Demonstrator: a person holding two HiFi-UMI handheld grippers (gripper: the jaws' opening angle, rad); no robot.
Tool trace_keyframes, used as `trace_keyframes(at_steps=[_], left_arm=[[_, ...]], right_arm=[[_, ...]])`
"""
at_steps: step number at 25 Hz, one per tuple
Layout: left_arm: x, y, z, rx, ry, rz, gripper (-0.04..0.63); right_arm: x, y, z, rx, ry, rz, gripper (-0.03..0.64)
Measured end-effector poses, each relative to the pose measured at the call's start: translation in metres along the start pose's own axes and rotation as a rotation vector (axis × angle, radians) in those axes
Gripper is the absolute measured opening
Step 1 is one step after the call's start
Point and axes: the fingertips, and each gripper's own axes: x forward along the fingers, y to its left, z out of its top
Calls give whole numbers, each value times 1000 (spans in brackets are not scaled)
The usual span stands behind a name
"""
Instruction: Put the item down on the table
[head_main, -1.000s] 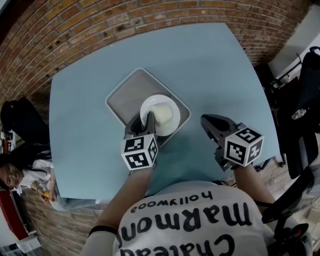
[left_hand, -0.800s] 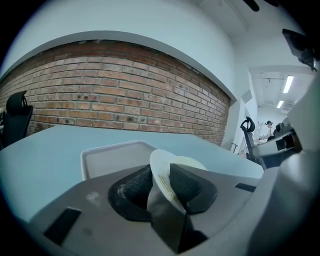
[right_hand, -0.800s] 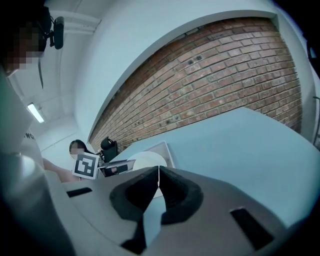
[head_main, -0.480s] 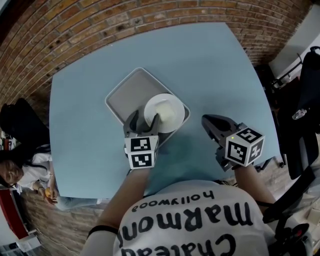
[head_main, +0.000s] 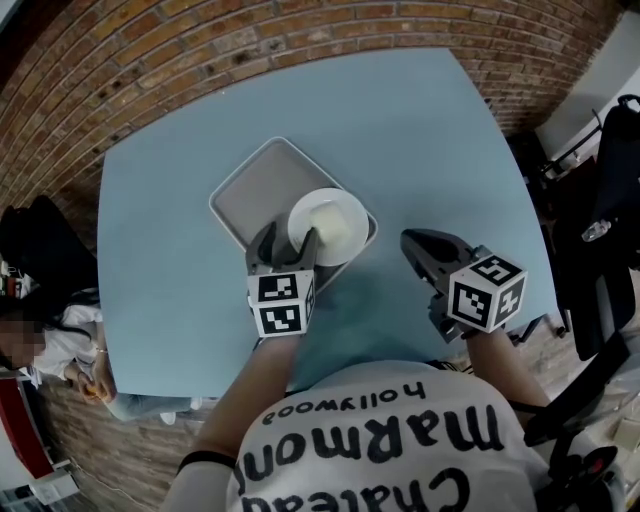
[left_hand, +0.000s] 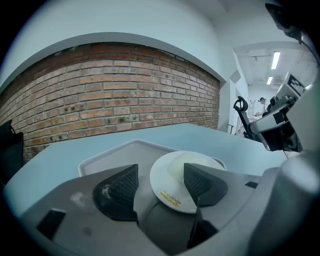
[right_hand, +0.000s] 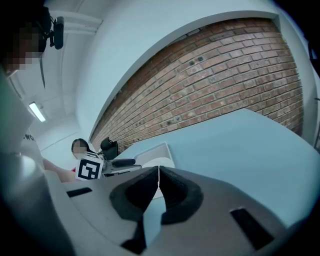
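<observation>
A white plate (head_main: 330, 222) with a cream centre lies at the near right corner of the grey tray (head_main: 255, 190) on the light blue table (head_main: 430, 130). My left gripper (head_main: 287, 240) is open at the plate's near rim. One finger is left of the rim and the other reaches over it. In the left gripper view the plate (left_hand: 172, 175) fills the gap between the spread jaws, with the tray (left_hand: 110, 155) behind. My right gripper (head_main: 408, 240) hovers over bare table to the right, shut with nothing in it (right_hand: 159, 172).
A brick wall (head_main: 200, 70) runs behind the table. A seated person (head_main: 40, 340) and a black bag (head_main: 35, 240) are at the left edge. A black chair (head_main: 600, 220) stands at the right. My left gripper's marker cube (right_hand: 90, 170) shows in the right gripper view.
My left gripper has straightened, and its fingers now stand wider apart. The plate has shifted slightly right and away on the tray. The right gripper has stayed put.
</observation>
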Motion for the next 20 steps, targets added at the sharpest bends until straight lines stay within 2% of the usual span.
trace_keyframes(at_steps=[7, 15, 20], left_arm=[[-9, 6, 3, -75, -28, 17, 262], [-48, -8, 23, -170, -121, -65, 262], [-83, 4, 20, -205, -158, -83, 262]], right_arm=[[2, 1, -2, -11, 9, 16, 11], [13, 21, -4, -43, 25, 52, 11], [21, 59, -6, -71, -37, 133, 11]])
